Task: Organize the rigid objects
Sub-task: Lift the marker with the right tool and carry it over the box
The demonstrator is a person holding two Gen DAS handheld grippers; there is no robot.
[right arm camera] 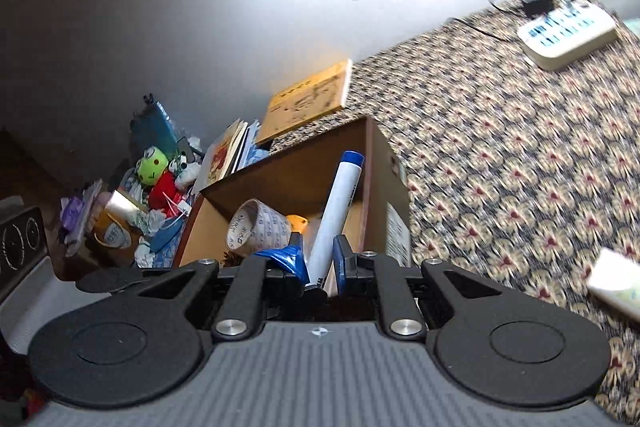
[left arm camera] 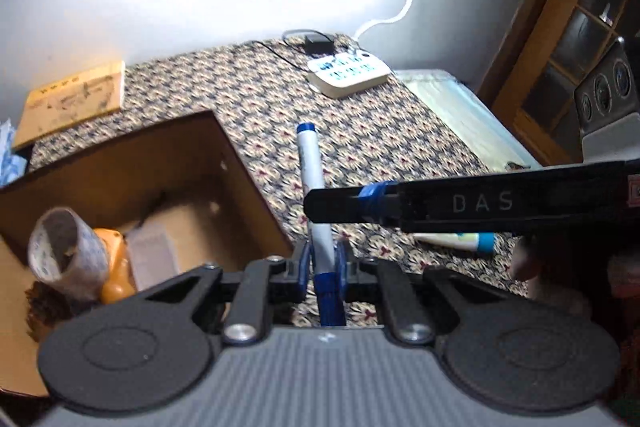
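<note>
In the left wrist view my left gripper (left arm camera: 322,259) is shut on a white marker with a blue cap (left arm camera: 310,163) that points forward over the patterned tablecloth (left arm camera: 380,131). It is just right of an open cardboard box (left arm camera: 240,163). A black finger (left arm camera: 348,203) of the right gripper crosses in front of this marker from the right. In the right wrist view my right gripper (right arm camera: 320,261) is shut on a white blue-capped marker (right arm camera: 340,199), tilted over the box (right arm camera: 374,167). The box holds a tape roll (right arm camera: 256,227) and an orange object (left arm camera: 116,267).
A white tube with a blue cap (left arm camera: 452,241) lies on the cloth right of the box. A white power strip (left arm camera: 348,75) and a yellow book (left arm camera: 76,99) sit at the back. Toys and clutter (right arm camera: 152,163) pile up beyond the box. A wooden cabinet (left arm camera: 560,27) stands at the right.
</note>
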